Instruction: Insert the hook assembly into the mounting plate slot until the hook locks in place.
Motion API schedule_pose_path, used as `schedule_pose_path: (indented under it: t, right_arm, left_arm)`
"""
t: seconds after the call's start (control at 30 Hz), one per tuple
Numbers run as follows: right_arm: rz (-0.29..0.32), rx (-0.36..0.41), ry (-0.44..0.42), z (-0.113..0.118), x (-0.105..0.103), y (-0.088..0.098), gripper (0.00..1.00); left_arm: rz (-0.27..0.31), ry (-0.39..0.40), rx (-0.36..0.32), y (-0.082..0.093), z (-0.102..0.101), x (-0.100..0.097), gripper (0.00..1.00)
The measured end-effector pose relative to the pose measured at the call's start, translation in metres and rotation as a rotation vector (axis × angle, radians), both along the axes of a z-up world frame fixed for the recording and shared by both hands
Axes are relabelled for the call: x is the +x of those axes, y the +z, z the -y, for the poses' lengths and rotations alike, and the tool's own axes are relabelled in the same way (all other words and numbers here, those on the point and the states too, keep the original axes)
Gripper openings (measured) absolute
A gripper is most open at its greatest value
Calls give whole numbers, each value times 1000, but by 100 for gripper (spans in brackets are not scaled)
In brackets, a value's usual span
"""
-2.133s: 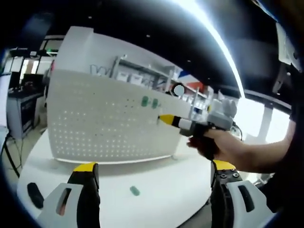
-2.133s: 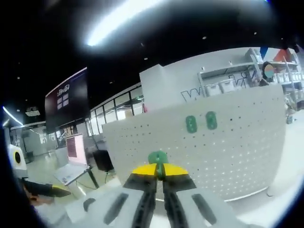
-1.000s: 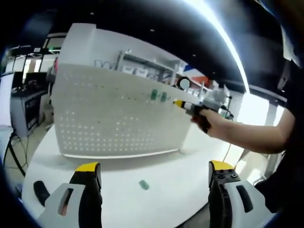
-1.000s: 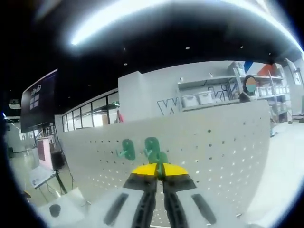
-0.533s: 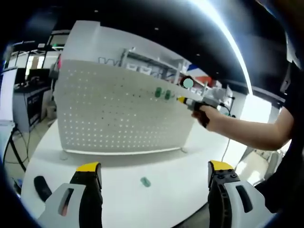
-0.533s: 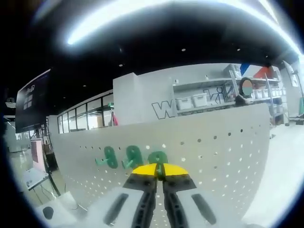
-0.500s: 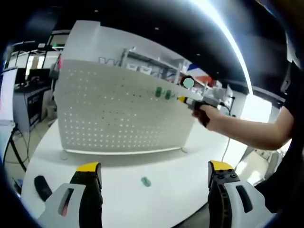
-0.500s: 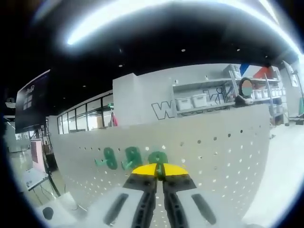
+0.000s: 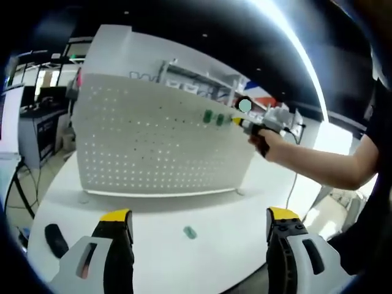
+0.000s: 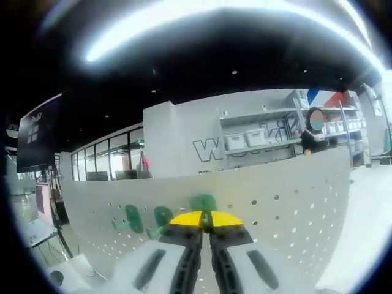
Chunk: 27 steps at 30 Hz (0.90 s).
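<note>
- Since half a second ago, the right gripper (image 10: 205,225) has pushed its green hook (image 10: 203,203) up to the white pegboard (image 10: 288,202), just beside the two green hooks (image 10: 147,219) already mounted there.
- Its jaws are clenched on the hook, keeping it aimed straight at the holes for insertion.
- From the left gripper view, the right gripper (image 9: 240,122) meets the board near its top edge, beside those hooks (image 9: 213,117).
- The left gripper (image 9: 195,254) hangs back with jaws spread and empty, likely to keep the whole board framed.
- A spare green hook (image 9: 190,231) lies on the table (image 9: 233,214).
- Yellow jaw tips hide the hook's pegs, so I cannot tell whether it has locked.
</note>
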State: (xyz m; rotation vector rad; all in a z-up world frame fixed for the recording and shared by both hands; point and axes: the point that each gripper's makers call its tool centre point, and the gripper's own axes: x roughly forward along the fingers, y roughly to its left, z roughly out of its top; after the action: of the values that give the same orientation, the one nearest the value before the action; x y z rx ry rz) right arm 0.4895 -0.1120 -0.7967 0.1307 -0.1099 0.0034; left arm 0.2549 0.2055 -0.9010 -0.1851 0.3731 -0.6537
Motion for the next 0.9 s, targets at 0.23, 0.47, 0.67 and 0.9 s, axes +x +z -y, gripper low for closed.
schedule_pose_path:
  t: [0.23,0.47,0.67,0.9]
  right_arm:
    - [-5,-16,-1,0,3,-10,1]
    - [22,-15,-23,-1,4,-10,1]
    - [-17,-72,-13,-4,2,-9,2]
    - [-46,-46,20,-8,-1,-11,11]
  left_arm:
    - [-9,19,-12,0,-6,3,90]
    - [-9,21,-8,0,-7,6,90]
    - [-21,5,-11,-3,0,8,89]
    - [-20,-13,-14,-1,6,10,90]
